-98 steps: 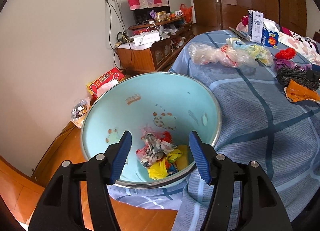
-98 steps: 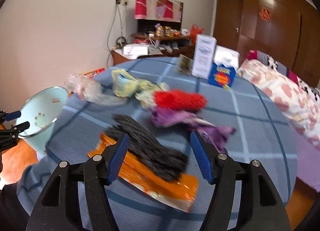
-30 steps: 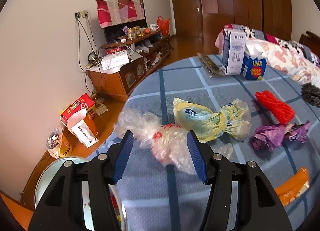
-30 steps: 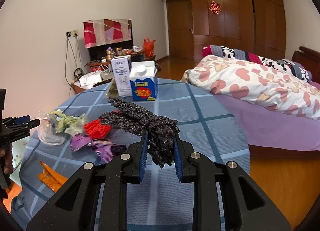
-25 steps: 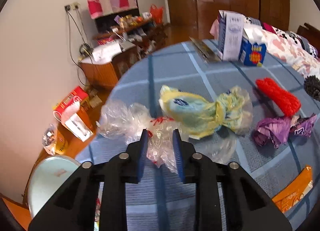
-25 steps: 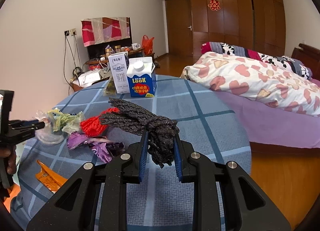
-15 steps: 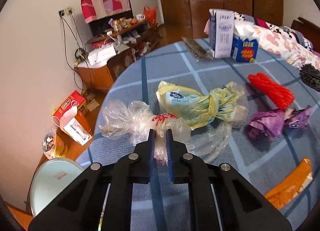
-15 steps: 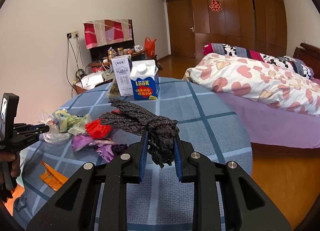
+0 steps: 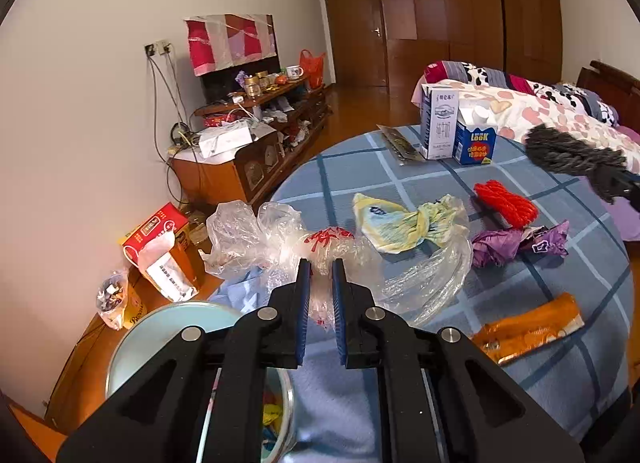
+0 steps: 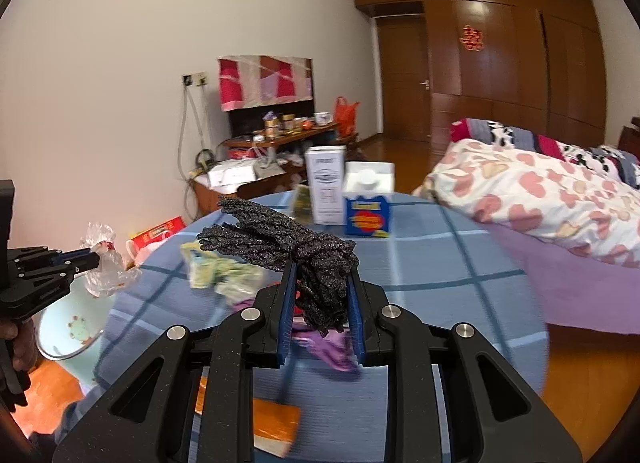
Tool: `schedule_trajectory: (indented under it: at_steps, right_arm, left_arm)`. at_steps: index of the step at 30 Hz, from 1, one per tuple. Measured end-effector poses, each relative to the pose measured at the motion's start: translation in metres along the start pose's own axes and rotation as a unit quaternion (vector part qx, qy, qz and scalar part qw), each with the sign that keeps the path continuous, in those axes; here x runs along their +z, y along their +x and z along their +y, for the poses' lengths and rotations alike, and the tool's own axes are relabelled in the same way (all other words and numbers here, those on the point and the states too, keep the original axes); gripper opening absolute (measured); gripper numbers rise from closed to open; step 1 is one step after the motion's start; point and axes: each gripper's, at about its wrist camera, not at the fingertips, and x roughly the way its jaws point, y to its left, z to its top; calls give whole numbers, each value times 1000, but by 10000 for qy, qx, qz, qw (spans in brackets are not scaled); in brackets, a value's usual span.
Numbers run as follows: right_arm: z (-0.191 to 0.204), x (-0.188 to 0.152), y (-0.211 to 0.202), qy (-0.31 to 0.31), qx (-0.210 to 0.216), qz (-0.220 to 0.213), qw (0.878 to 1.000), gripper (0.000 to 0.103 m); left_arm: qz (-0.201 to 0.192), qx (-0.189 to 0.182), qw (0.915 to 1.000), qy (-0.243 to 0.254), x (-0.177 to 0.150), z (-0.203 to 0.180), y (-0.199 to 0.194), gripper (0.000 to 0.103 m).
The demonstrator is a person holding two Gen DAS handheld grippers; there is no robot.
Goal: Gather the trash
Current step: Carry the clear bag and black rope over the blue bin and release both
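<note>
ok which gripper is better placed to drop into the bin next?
Left. The left gripper, shut on the clear plastic bag, sits just above the bin; the right gripper holds the dark cord bundle mid-table.

Two cartons (image 9: 438, 123) (image 9: 475, 141), one clear bag (image 9: 256, 239), one yellow bag (image 9: 404, 223), one red net (image 9: 505, 205), one purple wrapper (image 9: 516, 243), one orange wrapper (image 9: 528, 327), one black bundle (image 10: 296, 251), one basin (image 9: 168, 327).

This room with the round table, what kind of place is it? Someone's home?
Most likely a bedroom in a home: a bed with a heart-print quilt, wooden wardrobe doors along the far wall, and a cluttered low cabinet by the wall.
</note>
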Motion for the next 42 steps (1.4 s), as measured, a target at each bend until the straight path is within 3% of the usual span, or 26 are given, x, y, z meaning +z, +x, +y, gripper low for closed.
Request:
schedule_trajectory:
  at_steps: [21,42]
  right_arm:
    - [99,-2,39,-525,784,174,9954,24]
    - [167,-8,52,-1060,1261,274,9860,24]
  left_arm:
    - [33,678,9971,-328,-43,65,-33,11]
    - [152,1046,9926,-604,-71,109,-48,11]
